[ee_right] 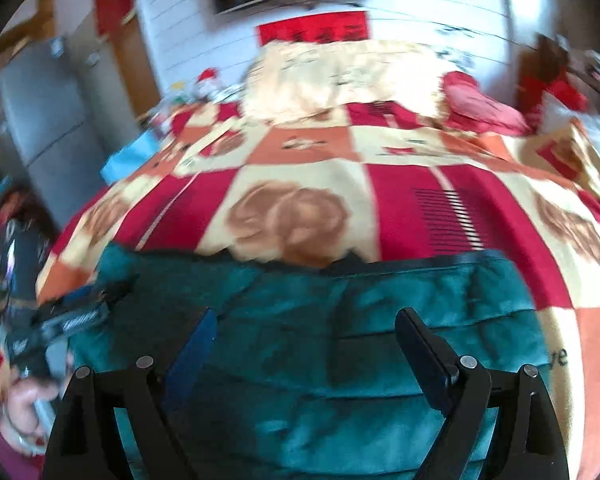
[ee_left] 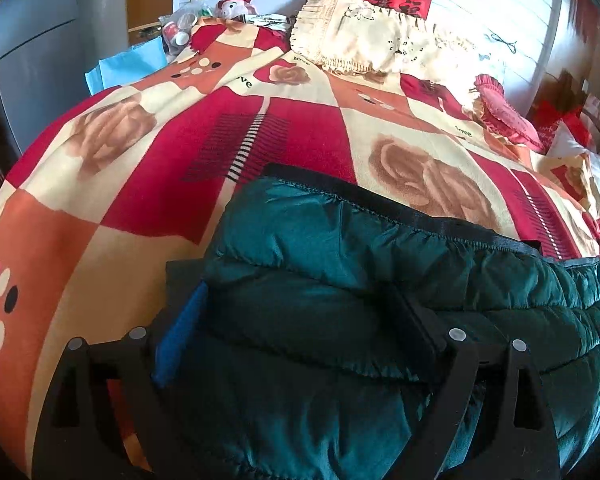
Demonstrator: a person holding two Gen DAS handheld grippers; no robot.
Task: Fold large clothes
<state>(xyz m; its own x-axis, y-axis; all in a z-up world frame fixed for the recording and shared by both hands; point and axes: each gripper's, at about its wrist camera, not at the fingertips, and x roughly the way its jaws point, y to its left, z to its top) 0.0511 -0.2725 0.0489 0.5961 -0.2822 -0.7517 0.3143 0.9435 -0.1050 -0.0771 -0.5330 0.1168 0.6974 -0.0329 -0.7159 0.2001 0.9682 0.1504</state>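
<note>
Both cameras sit just behind their own fingers, looking forward and downward along them over the bed (ee_left: 112,200) toward the pillows (ee_left: 364,36) and the wall beyond. The left view hangs close above the jacket (ee_left: 320,280), which fills the space between its fingers (ee_left: 180,336). The right view, blurred, looks over the same jacket (ee_right: 340,320) between its fingers (ee_right: 192,344). Both share jacket, bedspread, pillows and wall.
</note>
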